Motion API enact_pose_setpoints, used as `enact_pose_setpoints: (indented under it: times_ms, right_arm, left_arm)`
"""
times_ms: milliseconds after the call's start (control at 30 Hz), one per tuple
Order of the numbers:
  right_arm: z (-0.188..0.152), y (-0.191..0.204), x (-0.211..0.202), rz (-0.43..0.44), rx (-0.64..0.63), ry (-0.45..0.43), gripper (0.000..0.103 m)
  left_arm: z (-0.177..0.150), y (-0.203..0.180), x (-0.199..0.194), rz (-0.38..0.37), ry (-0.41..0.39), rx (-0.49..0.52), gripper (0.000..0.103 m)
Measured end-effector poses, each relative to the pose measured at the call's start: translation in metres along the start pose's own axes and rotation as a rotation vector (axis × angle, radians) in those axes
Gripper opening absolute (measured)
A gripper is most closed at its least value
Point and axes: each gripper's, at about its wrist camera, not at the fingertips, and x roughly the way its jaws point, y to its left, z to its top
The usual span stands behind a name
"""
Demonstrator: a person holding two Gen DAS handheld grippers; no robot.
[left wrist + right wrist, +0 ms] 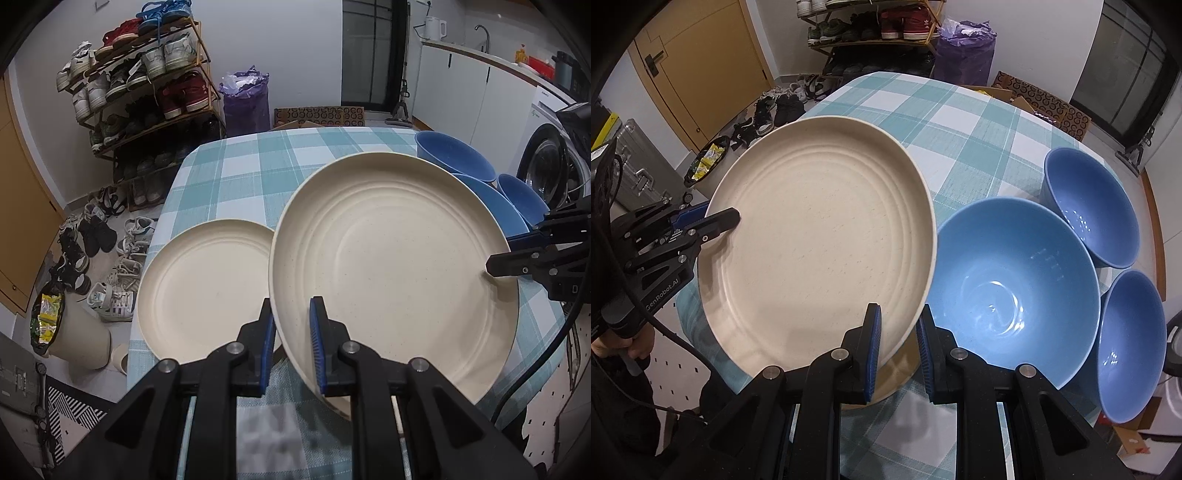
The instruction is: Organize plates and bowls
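Observation:
A large cream plate [391, 258] [820, 236] hangs tilted above the checked tablecloth [255, 166] [964, 122], held by both grippers at opposite edges. My left gripper [291, 314] [733, 216] is shut on its near-left rim. My right gripper [899, 325] [491, 264] is shut on the rim beside the bowls. A second cream plate [207, 288] lies flat on the cloth to the left of the held one. Three blue bowls stand to the right: a big one [1012, 291] [491, 206] and two smaller ones [1093, 206] [1126, 347].
Left of the table a shoe rack [147, 85] stands against the wall, with loose shoes [110, 258] on the floor and a full waste bin [70, 332]. A purple bag [245, 99] sits behind the table. A washing machine [550, 166] is at the right.

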Motion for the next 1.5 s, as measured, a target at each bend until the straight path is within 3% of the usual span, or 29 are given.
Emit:
enact_pose_setpoints:
  times_ms: [733, 1500]
  right_arm:
    - [-0.029, 0.013, 0.015, 0.007, 0.007, 0.011, 0.020]
    - [-0.040, 0.006, 0.042, -0.022, 0.017, 0.043, 0.020]
  left_arm:
    - [-0.029, -0.003, 0.005, 0.000, 0.033, 0.001, 0.016]
    - [-0.040, -0.011, 0.039, -0.014, 0.099, -0.003, 0.018]
